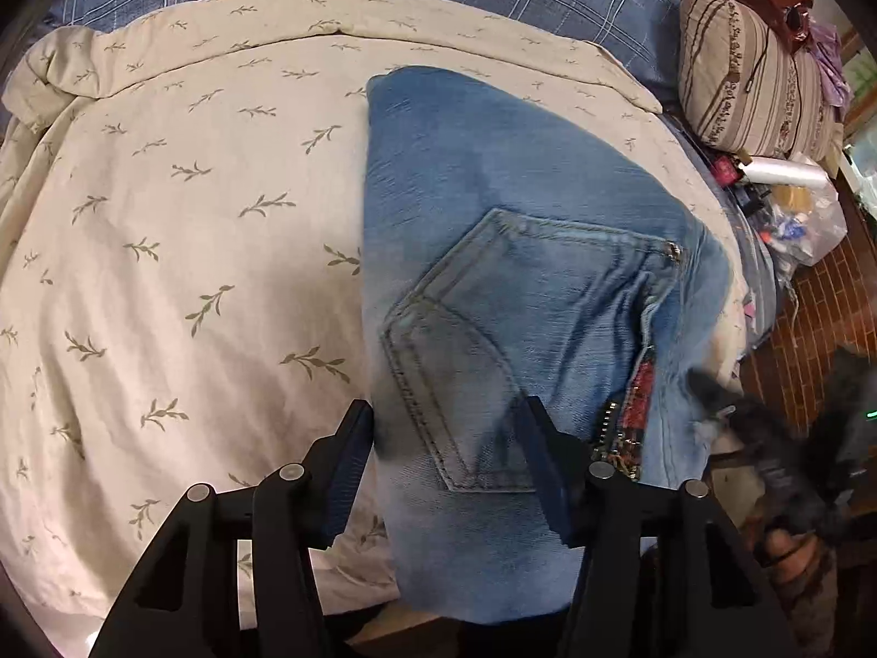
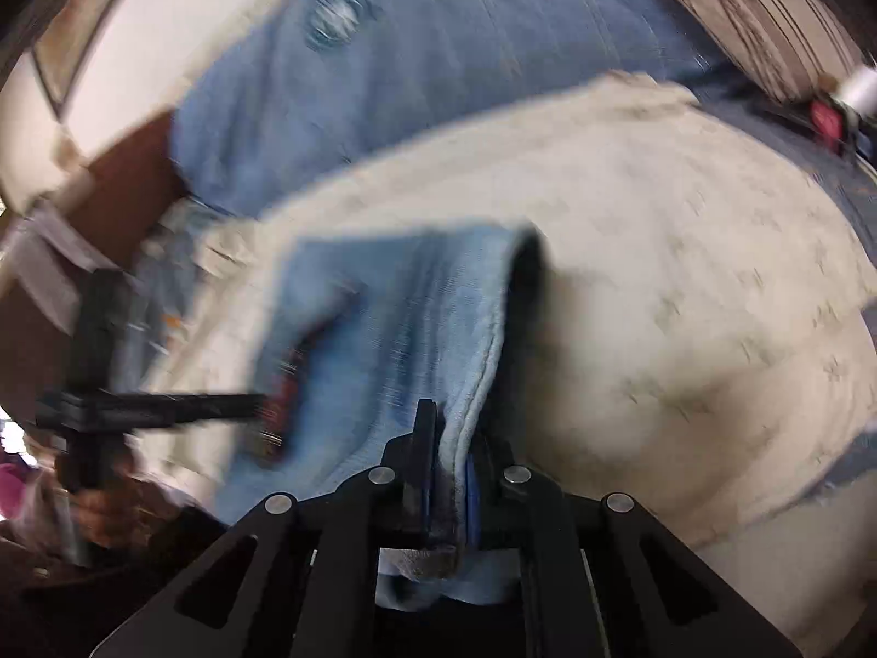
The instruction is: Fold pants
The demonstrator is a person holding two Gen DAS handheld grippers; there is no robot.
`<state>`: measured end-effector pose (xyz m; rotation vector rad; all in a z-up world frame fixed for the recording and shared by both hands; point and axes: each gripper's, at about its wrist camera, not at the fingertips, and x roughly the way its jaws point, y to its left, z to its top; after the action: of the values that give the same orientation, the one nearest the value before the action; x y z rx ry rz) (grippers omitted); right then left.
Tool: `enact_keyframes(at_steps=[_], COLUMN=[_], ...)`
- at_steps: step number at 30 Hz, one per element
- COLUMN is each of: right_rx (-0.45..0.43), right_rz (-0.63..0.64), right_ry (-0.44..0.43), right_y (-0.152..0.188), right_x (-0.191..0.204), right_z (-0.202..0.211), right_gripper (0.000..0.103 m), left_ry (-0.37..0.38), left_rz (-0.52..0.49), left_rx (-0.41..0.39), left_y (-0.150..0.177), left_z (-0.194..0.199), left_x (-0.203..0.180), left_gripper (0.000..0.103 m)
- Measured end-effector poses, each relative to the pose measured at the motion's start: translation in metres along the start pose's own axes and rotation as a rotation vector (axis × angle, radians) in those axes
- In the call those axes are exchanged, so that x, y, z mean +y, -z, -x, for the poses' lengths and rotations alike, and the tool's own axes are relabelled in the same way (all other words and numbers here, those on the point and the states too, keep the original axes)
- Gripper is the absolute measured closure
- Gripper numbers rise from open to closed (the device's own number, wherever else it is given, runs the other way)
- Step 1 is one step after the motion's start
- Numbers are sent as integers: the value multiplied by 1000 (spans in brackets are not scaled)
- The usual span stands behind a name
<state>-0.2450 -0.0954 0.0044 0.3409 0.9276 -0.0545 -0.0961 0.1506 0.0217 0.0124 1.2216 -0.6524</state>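
No readable text, brand, number or sign in either view. Striped beige-and-brown cushion [image 1: 751,71] carries ornamental bands, too small to tell whether lettering or pattern. Red-patterned waistband lining [image 1: 638,389] of light blue denim jeans [image 1: 493,192] shows woven marks, not legible. Small red packet [image 1: 724,169] beside white roll: print unreadable. Right wrist view motion-blurred; round patch [image 2: 334,19] on blue fabric shows no decipherable characters.

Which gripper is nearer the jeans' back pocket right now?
Left. The left gripper is open, its fingers straddling the back pocket of the jeans. The right gripper is shut on a hemmed edge of the jeans, off to the pocket's side.
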Motion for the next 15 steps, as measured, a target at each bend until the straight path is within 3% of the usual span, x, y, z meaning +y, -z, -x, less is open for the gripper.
enact_keyframes(at_steps=[4, 7, 10, 11, 15], right_rx=[-23, -84, -129, -129, -78], right_rz=[-167, -229, -298, -307, -278], right_ry=[-126, -210, -274, -287, -293], right_y=[1, -7, -21, -24, -40], right_x=[-24, -36, -47, -48, -38], right_z=[11, 34, 38, 35, 4], right_gripper=[89, 84, 59, 52, 50], left_ry=[37, 121, 136, 136, 163], left_rz=[-8, 15, 63, 84, 108], left_rx=[1, -22, -86, -77, 23], left_y=[2, -4, -20, -28, -42], left_z=[7, 26, 40, 35, 3], left_x=[8, 21, 35, 38, 38], left_gripper=[50, 52, 41, 40, 40])
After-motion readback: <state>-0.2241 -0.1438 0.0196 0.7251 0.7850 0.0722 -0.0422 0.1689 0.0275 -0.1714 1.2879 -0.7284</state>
